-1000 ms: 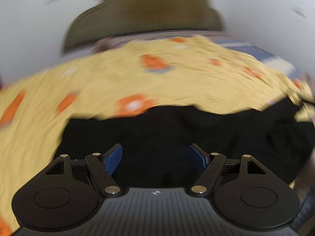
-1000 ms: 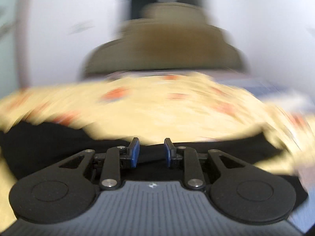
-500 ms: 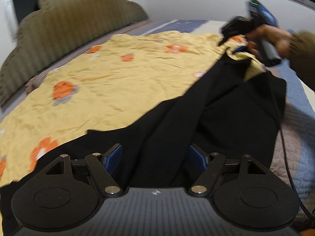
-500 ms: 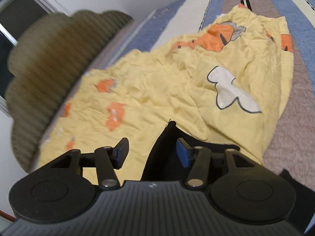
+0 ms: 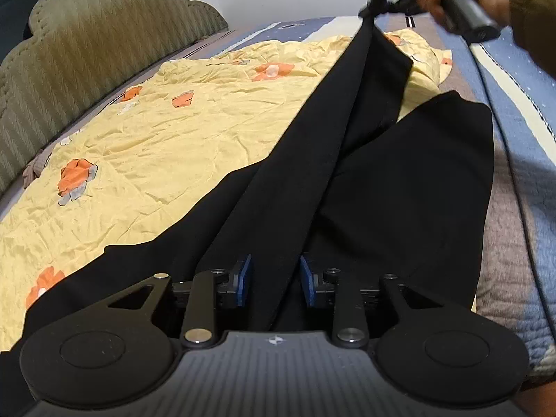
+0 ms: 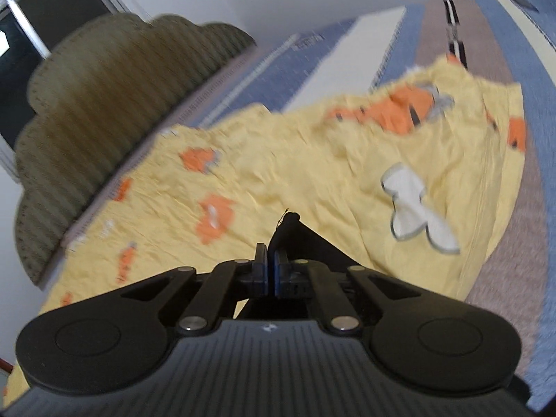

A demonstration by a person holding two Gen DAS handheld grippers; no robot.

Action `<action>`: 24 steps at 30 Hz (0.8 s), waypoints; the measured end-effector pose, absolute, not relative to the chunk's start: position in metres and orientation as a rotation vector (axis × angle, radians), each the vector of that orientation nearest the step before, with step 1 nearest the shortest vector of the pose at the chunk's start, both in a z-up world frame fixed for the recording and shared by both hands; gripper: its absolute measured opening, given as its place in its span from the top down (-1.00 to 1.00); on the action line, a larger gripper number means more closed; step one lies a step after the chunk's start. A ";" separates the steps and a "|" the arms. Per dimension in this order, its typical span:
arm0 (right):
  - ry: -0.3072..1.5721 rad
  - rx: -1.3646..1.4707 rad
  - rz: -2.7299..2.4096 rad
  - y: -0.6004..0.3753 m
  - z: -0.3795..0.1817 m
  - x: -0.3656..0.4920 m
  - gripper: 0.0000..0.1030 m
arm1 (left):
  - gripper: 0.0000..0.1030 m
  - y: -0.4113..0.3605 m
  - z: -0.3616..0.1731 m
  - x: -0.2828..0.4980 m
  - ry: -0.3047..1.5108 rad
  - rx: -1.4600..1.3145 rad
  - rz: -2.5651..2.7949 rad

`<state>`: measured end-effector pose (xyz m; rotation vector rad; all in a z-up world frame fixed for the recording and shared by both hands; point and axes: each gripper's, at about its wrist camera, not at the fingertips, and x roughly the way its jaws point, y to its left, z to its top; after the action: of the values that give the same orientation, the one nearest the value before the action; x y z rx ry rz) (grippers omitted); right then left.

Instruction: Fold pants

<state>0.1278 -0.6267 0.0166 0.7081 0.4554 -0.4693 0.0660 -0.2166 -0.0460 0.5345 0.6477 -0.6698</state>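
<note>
Black pants (image 5: pixel 399 187) lie on a yellow sheet with orange flowers (image 5: pixel 166 139) on the bed. My left gripper (image 5: pixel 274 279) straddles a taut band of the pants near the waist end, its blue pads (image 5: pixel 243 278) a little apart with the cloth between them. My right gripper (image 6: pixel 271 267) is shut on a black corner of the pants (image 6: pixel 288 229). In the left wrist view it (image 5: pixel 378 3) holds one pant leg lifted at the far end, stretched tight toward my left gripper. The other leg lies flat on the right.
An olive padded headboard (image 5: pixel 87 45) runs along the left. A striped blue, brown and cream quilt (image 5: pixel 514 111) covers the bed under the yellow sheet. A white wall stands behind. A dark window (image 6: pixel 41 34) is at far left.
My right gripper has closed on the pant leg end and lifted it up and away, pulling the leg taut. My left gripper's jaws have narrowed around the cloth.
</note>
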 end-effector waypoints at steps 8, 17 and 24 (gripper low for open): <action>0.322 0.674 -0.379 -0.619 0.087 0.106 0.90 | 0.84 -0.213 -0.032 0.058 0.614 0.476 -0.675; 0.179 0.684 -0.343 -0.616 0.103 0.025 0.90 | 0.84 -0.182 -0.006 0.031 0.651 0.370 -0.823; 0.284 0.900 -0.501 -0.645 0.000 -0.072 0.90 | 0.84 -0.182 -0.030 0.004 0.753 0.396 -0.919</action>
<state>-0.0718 -0.6451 0.0005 0.9000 0.2843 -0.5009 0.0038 -0.1821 -0.0300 0.3956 0.7535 -0.9193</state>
